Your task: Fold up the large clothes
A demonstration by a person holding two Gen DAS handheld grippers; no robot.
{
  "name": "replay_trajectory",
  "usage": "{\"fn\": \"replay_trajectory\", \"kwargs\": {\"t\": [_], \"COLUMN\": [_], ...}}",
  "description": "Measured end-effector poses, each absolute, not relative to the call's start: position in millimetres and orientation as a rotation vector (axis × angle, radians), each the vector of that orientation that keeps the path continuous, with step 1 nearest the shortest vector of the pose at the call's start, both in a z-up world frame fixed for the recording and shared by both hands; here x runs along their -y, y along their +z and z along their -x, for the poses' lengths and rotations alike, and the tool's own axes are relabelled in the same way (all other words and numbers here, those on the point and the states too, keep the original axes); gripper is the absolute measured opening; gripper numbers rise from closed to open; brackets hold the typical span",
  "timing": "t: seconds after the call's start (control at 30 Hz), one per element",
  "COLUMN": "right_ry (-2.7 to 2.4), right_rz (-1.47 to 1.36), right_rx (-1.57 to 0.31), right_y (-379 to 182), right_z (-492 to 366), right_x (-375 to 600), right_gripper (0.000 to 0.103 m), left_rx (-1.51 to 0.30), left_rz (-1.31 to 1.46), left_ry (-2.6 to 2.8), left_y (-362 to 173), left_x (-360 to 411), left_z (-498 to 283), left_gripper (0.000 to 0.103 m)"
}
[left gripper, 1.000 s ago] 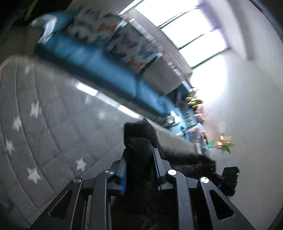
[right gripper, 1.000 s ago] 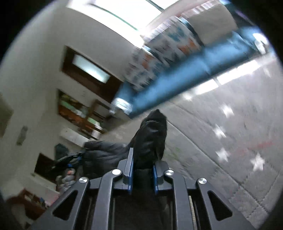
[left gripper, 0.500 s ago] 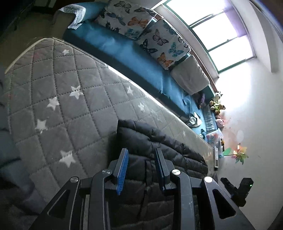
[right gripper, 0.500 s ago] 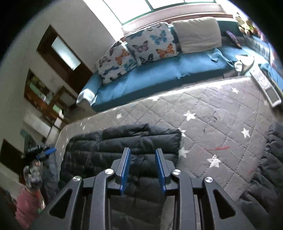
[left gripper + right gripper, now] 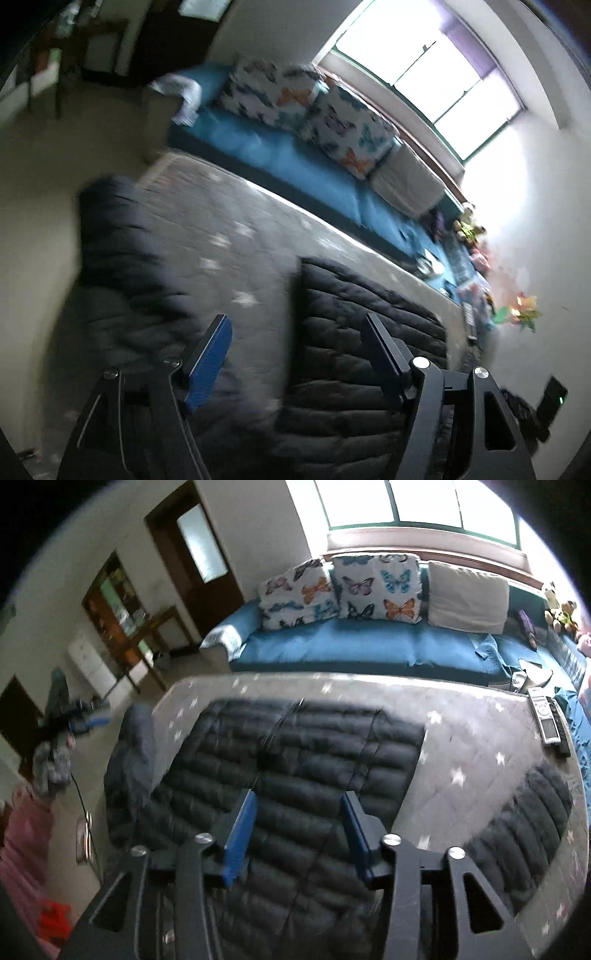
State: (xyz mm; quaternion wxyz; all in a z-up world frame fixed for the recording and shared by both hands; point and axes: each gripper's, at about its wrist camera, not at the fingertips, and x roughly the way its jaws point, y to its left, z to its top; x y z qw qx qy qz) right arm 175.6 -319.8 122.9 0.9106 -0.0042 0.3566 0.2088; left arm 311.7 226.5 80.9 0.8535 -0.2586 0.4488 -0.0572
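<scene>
From the left wrist, the left gripper (image 5: 295,325) has just been opening its jaws and now holds nothing, with the black puffer jacket (image 5: 369,354) lying flat below it on the grey star quilt (image 5: 236,236) and the blue sofa (image 5: 295,166) behind. From the right wrist, the right gripper (image 5: 298,805) has also just been opening and grips nothing, hanging above the same jacket (image 5: 295,753), which is spread on the quilt (image 5: 472,746) near two remote controls (image 5: 548,720) at the edge.
</scene>
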Motion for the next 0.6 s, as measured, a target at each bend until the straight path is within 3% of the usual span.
{"fn": "replay_trajectory", "kwargs": {"t": [0.23,0.6], "right_ry": [0.471,0.464], "right_rz": [0.174,0.289], "right_rx": [-0.843,-1.025], "right_y": [54,-33], "right_z": [-116,-119], "right_x": [274,239], "right_gripper": [0.053,0.055], "left_rx": [-0.947,-1.069], "left_rz": [0.629,0.629], "left_ry": [-0.134,-0.176], "left_y": [41,-65], "left_x": [-282,-257], "left_z": [-239,-219], "left_gripper": [0.076,0.076]}}
